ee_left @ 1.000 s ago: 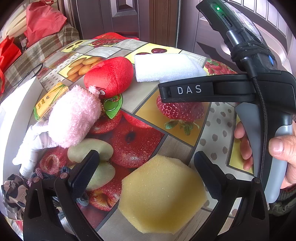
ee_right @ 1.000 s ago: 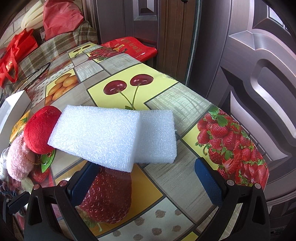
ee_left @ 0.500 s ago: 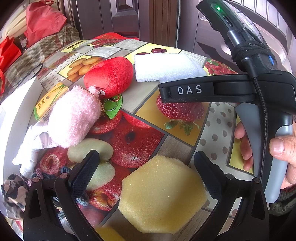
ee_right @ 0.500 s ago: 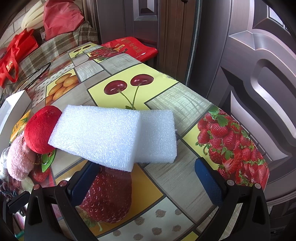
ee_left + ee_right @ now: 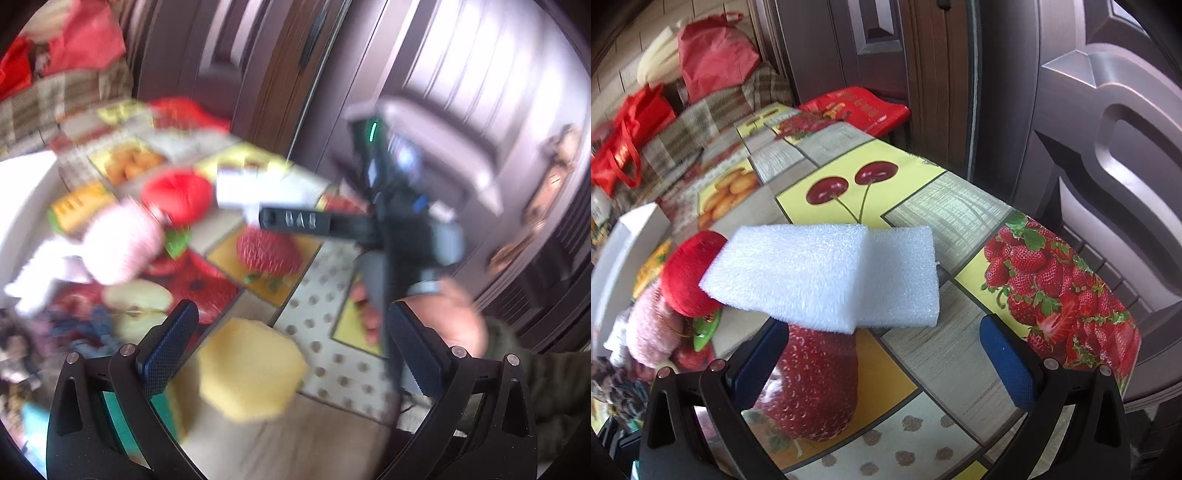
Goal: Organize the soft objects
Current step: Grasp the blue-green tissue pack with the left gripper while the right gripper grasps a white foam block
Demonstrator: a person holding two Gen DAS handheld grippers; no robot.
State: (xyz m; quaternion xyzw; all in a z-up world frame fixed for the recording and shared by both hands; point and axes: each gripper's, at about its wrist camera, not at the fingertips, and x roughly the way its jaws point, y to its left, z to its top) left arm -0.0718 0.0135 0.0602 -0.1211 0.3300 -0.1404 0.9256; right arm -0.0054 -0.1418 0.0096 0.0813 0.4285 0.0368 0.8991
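Note:
The left wrist view is blurred by motion. My left gripper [image 5: 291, 347] is open, with a yellow sponge [image 5: 251, 369] on the table between its fingers. Beyond it lie a pink plush [image 5: 122, 247], a red plush [image 5: 177, 197] and white foam [image 5: 258, 190]. My right gripper [image 5: 882, 354] is open and empty just short of two overlapping white foam blocks [image 5: 827, 277]. The red plush [image 5: 687, 273] and the pink plush [image 5: 650, 328] lie to their left.
The table [image 5: 945, 214] has a fruit-print cloth and ends near a dark door [image 5: 1108, 147] on the right. A white box [image 5: 624, 258] stands at the left. Red bags [image 5: 713, 55] sit on a checked seat at the back. A green-backed sponge [image 5: 122, 413] shows under the left finger.
The left gripper has swung and pulled back, so its view is blurred and the yellow sponge sits lower left between the fingers. The right gripper has moved slightly; the foam has not moved.

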